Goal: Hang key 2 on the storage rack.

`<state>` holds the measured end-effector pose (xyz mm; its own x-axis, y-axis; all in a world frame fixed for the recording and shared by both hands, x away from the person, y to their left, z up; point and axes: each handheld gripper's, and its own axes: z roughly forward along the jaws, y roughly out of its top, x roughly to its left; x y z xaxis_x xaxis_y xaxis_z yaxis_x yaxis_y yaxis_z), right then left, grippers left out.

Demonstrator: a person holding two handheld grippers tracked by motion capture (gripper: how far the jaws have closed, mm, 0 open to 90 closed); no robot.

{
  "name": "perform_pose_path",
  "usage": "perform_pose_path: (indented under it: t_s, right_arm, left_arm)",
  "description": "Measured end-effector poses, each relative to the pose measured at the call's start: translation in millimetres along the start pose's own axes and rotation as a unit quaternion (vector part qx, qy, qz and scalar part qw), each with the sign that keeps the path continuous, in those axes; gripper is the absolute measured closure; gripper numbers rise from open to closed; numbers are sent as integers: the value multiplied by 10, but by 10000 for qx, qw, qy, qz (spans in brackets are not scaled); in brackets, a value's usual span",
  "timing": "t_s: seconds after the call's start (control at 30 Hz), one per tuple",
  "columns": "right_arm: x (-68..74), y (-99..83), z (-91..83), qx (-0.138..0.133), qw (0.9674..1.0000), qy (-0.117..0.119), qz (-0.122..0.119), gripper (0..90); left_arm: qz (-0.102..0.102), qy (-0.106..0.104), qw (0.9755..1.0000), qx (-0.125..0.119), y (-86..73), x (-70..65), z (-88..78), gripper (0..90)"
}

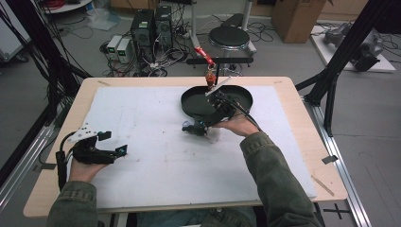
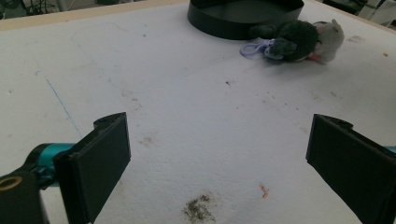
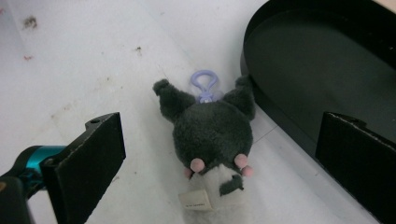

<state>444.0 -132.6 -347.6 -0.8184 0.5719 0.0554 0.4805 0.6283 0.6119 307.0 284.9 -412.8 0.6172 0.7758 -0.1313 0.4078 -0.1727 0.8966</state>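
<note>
the left gripper (image 1: 113, 152) rests near the near left corner of the white foam sheet (image 1: 142, 123) covering the desk, jaws spread wide over bare sheet, hand low and forearm entering from the near edge. toward the far middle, the small dark grey and white plush keychain toy (image 3: 212, 140) lies flat just beside the round black tray (image 3: 317, 70), its lilac clip pointing away from the right gripper (image 3: 219, 154), whose spread jaws flank the toy without touching.
</note>
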Motion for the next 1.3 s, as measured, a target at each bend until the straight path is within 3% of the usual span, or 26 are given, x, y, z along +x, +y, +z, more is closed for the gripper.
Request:
perform_pose_path:
  t_s: [0.53,0.77,0.9,1.0,1.13,1.3]
  right_arm:
    - [96,-42,259,638,9979,-3,-135,5]
    - [54,-124,389,1114,9937,70,-82,6]
    - [38,-172,444,1212,9926,88,-65,8]
    - [53,-205,506,1424,9896,104,-149,41]
    - [83,-208,556,1512,9881,68,-257,83]
    - [88,-226,618,1791,9830,-155,-376,299]
  left_arm:
    - [-21,-11,10000,3,-3,6,-1,69]
    - [2,-28,10000,48,-7,6,9,69]
    - [-2,-29,10000,44,-9,10,10,69]
    - [10,-28,10000,49,-9,5,12,69]
    - [6,-21,10000,44,-9,8,10,69]
    - [-12,-15,10000,43,-19,26,2,69]
